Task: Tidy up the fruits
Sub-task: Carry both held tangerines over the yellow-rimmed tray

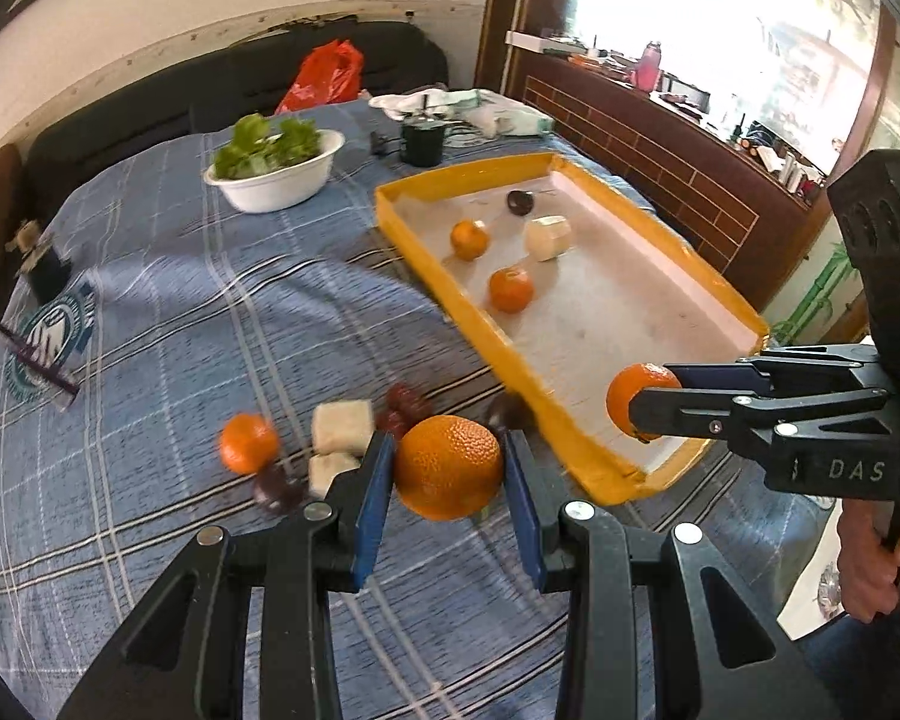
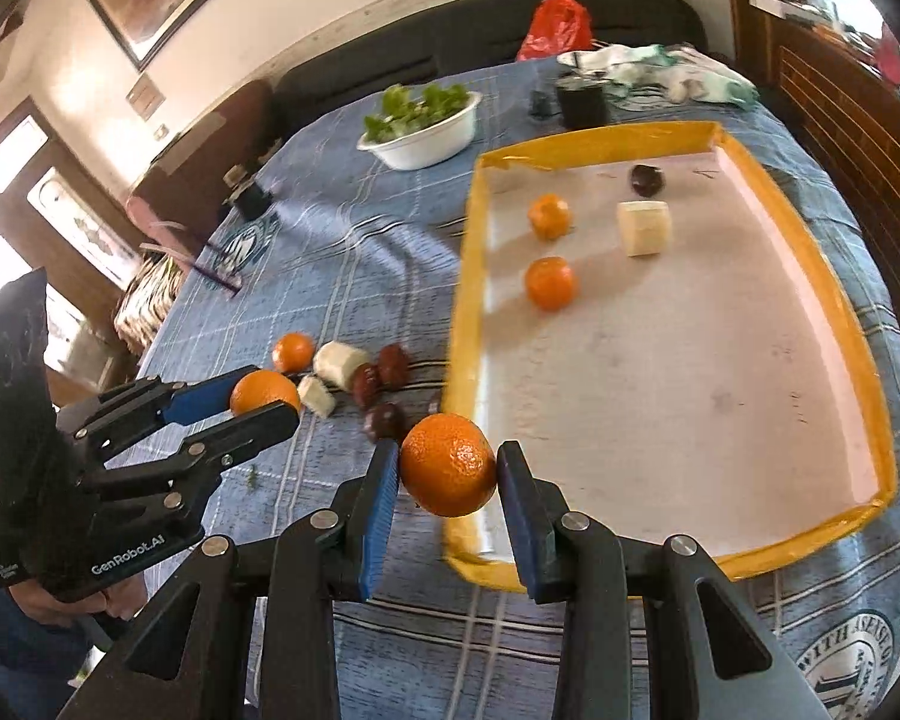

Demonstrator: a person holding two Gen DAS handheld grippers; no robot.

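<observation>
- Left wrist view: the left gripper [image 1: 450, 468] is clenched on one orange [image 1: 448, 467], held above the blue checked tablecloth [image 1: 150, 300].
- The right gripper [image 1: 645, 405] reaches in from the right, grasping a second orange [image 1: 621, 399] over the near corner of the yellow-rimmed tray [image 1: 450, 294].
- Inside the tray lie two oranges [image 1: 511, 290], one pale cut block [image 1: 547, 237] and one dark fruit [image 1: 519, 202].
- On the cloth beside the tray sit one more orange [image 1: 248, 443], two pale blocks [image 1: 342, 426] and several blurred dark red fruits [image 1: 405, 405].
- One white bowl of greens [image 1: 276, 171] stands farther back.
- Right wrist view: the right gripper [image 2: 448, 466] grips its orange [image 2: 448, 464] at the tray's [image 2: 459, 312] near left edge.
- The left gripper [image 2: 265, 399] holds the other orange [image 2: 264, 391] over the cloth, a hand [image 2: 60, 603] below it.
- Four dark red fruits [image 2: 393, 365] are countable here.
</observation>
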